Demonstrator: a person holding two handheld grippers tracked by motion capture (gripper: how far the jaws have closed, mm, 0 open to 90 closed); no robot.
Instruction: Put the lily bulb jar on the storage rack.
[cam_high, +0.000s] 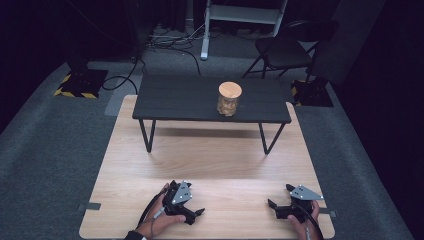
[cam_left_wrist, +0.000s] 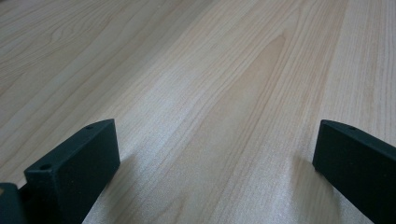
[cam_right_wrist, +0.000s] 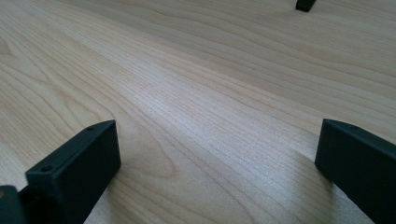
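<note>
Spreading across the middle of the high view, the light wooden table (cam_high: 210, 155) carries everything in play. On its far half stands a low black bench (cam_high: 200, 100) on thin metal legs, its dark top running nearly the table's full width. Toward the right of that top sits a glass jar (cam_high: 229, 99) with a round wooden lid, upright, filled with something pale brown that is too small to make out, perhaps snacks. The jar stands well apart from both grippers, with the bare front half of the table between them.

At the near edge, the left gripper (cam_high: 198, 213) rests low over the wood in the person's left hand (cam_high: 160, 222), its fingers pointing right, towards the other gripper. The right gripper (cam_high: 273, 205) lies near the right corner, held by the right hand (cam_high: 302, 227), fingers pointing left.

In the left gripper view, the two black fingers (cam_left_wrist: 74, 168) stand wide apart with only wood grain between them. The right gripper view shows the same: fingers (cam_right_wrist: 77, 168) spread wide, holding nothing, close above the table.
</note>
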